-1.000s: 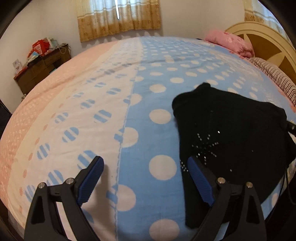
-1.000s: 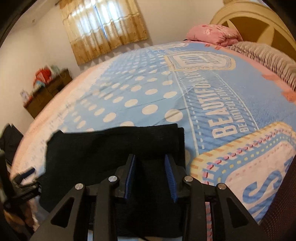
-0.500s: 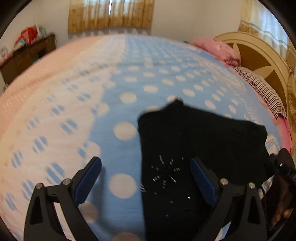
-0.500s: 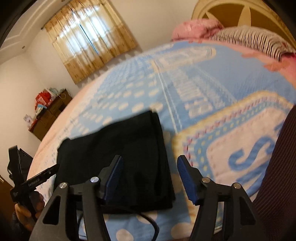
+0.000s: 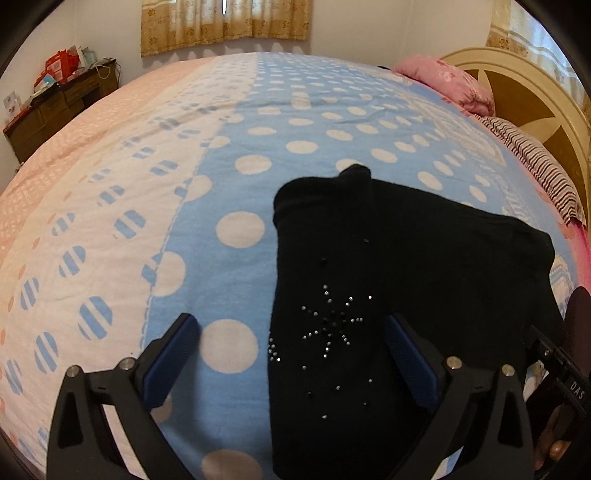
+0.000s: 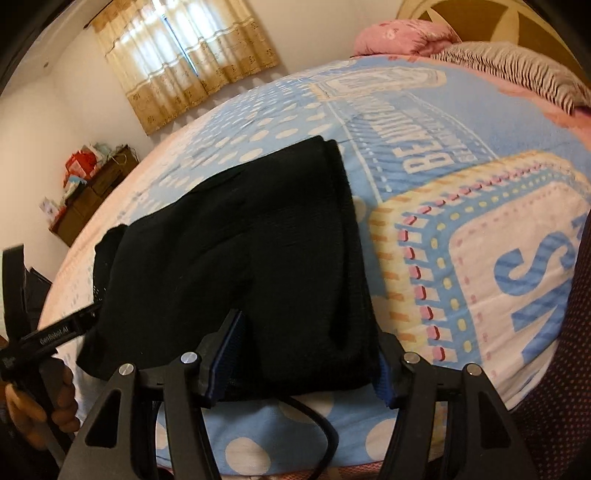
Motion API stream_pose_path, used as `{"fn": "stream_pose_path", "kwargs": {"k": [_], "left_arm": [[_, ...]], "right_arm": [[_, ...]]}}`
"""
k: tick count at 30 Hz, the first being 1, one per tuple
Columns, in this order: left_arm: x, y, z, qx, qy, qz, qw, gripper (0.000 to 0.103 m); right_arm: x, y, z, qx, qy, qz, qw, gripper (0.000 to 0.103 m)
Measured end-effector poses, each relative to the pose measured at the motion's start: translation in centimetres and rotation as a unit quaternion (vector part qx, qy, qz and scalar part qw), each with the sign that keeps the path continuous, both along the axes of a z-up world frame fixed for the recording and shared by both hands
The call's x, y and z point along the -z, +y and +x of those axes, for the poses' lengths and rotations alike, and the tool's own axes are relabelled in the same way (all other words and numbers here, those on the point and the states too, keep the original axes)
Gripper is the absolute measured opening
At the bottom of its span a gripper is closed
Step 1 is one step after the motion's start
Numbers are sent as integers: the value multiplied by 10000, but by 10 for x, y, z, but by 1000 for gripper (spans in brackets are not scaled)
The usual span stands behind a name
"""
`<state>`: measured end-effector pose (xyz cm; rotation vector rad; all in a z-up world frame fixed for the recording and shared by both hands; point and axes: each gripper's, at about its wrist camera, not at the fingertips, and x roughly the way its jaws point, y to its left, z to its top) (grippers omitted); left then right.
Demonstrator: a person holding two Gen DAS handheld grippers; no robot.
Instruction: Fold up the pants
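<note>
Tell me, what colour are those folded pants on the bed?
Black, with a small starburst of shiny studs; the pants show best in the left wrist view.

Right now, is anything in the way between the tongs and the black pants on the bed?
Nothing visible is. The left tongs are opening right over the pants, and the right tongs straddle their near edge, not pinching.

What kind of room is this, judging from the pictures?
Most likely a home bedroom: a bed with a dotted blue blanket, a pink pillow against a cream headboard, and a curtained window.
</note>
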<state>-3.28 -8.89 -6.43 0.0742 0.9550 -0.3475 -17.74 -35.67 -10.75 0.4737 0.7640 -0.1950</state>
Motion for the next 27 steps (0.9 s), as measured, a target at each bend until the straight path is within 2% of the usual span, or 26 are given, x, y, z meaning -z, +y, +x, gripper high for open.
{"fn": "stream_pose_path", "kwargs": {"k": [5,7,9,10,12,15,16,18,21,27], "left_arm": [[1,-2,-1,8,-56,50,10000,102],[0,-4,-2,88,-75,49,9999,95],[-2,-8,-5,218,-102,34,9997,81],[-3,-11,-6,277,-110,28,9996,78],[-5,-15,-10,389,-130,16,9992,63],[-6,-18,-12,436,-142,27,9989,54],[-7,-19,-13,446,-154,30,9989,53],[-8,-21,-14,474,-182,53,9987,41],[-10,-23,-14,459,-218,110,9986,30],[-10,-19,-13,377,-135,-116,9991,21]], "right_arm": [[4,-3,-1,19,-44,79,10000,64],[4,-1,-1,27,-28,16,10000,63],[2,3,-1,2,24,-166,9999,60],[1,8,-3,-10,53,-238,9997,59],[-1,10,-3,-49,71,-263,9996,50],[-1,11,-4,-105,-2,-123,9999,38],[-1,12,-4,-110,-16,-120,9999,37],[-1,15,-4,-97,-37,-165,9998,35],[-2,18,-4,-91,-39,-258,9996,35],[-3,21,-4,-102,-43,-365,9993,35]]}}
